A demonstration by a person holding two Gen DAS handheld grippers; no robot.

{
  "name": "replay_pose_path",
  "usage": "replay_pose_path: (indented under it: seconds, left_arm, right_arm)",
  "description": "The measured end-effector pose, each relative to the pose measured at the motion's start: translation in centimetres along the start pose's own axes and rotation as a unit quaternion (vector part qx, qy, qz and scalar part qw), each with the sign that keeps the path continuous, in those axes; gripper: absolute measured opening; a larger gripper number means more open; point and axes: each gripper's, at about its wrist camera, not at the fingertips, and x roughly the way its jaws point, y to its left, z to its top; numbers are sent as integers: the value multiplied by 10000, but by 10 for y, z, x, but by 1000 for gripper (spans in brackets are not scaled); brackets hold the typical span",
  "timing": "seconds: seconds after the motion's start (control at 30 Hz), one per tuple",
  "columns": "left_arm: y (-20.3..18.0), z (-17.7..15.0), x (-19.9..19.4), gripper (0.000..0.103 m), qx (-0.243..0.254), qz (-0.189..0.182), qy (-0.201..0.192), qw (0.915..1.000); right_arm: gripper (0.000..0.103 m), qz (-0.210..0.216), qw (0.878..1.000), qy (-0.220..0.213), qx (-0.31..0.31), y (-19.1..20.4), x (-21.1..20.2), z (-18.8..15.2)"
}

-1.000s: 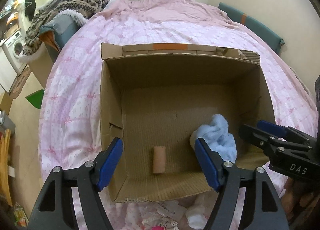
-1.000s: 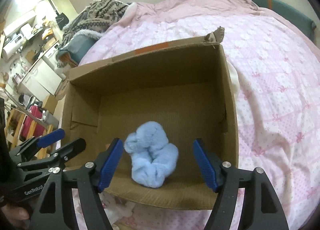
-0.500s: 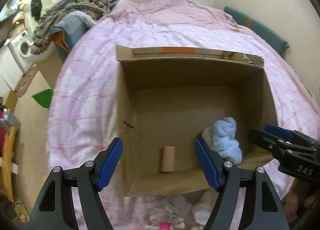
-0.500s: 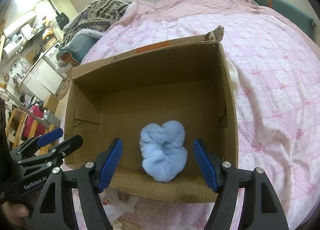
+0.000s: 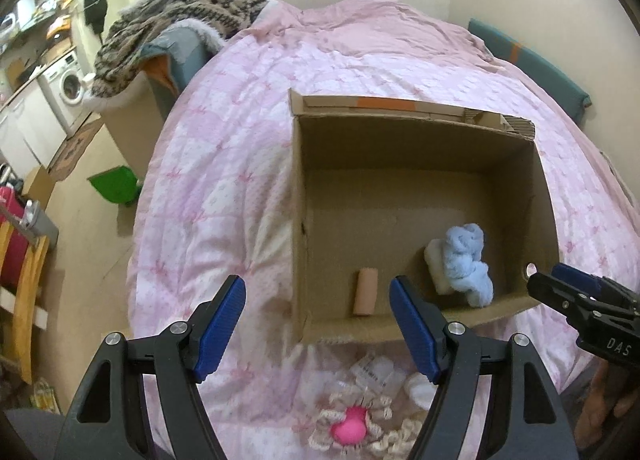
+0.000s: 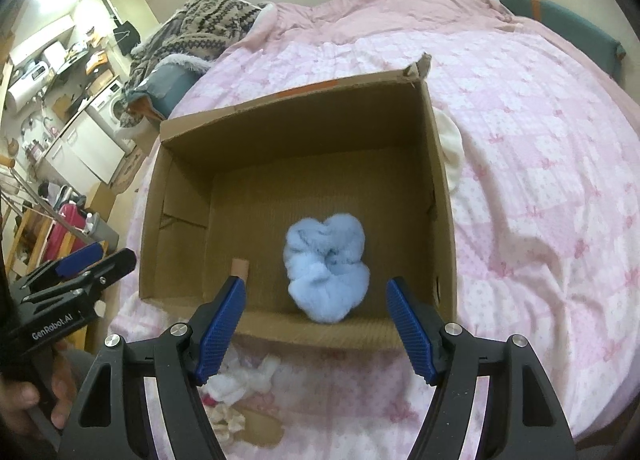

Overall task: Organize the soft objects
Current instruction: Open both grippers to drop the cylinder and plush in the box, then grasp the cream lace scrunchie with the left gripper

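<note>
One fluffy blue cloth (image 6: 326, 266), bunched, on floor of cardboard box (image 6: 438, 180) near front wall. One tan roll (image 5: 365, 291) left of it, apart. Box on pink bed quilt (image 6: 540, 164). Pink-and-cream frilly item (image 5: 352, 426) on quilt before box. Left gripper (image 5: 320, 324) and right gripper (image 6: 316, 326): both spread wide, holding nothing.

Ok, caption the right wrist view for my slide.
Open right gripper above a fluffy blue sock bundle in a cardboard box on the bed.
</note>
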Motion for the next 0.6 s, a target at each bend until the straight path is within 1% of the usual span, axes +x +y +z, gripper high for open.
replay_pose_path:
  seconds: [0.13,0.43,0.6]
  left_arm:
    - [4,-10,-6,72,-58,94,93,9999]
    - [7,-32,-20,72,-116,16,196,9997]
    - [7,-45,-22,72,-171,-42,354,9992]
  right_arm:
    - [77,-20,10000,6,6,1,-6,-8]
    - [77,41,10000,65,48,7,-16,-28]
    - [77,64,9999,132,42,9,-20,-40]
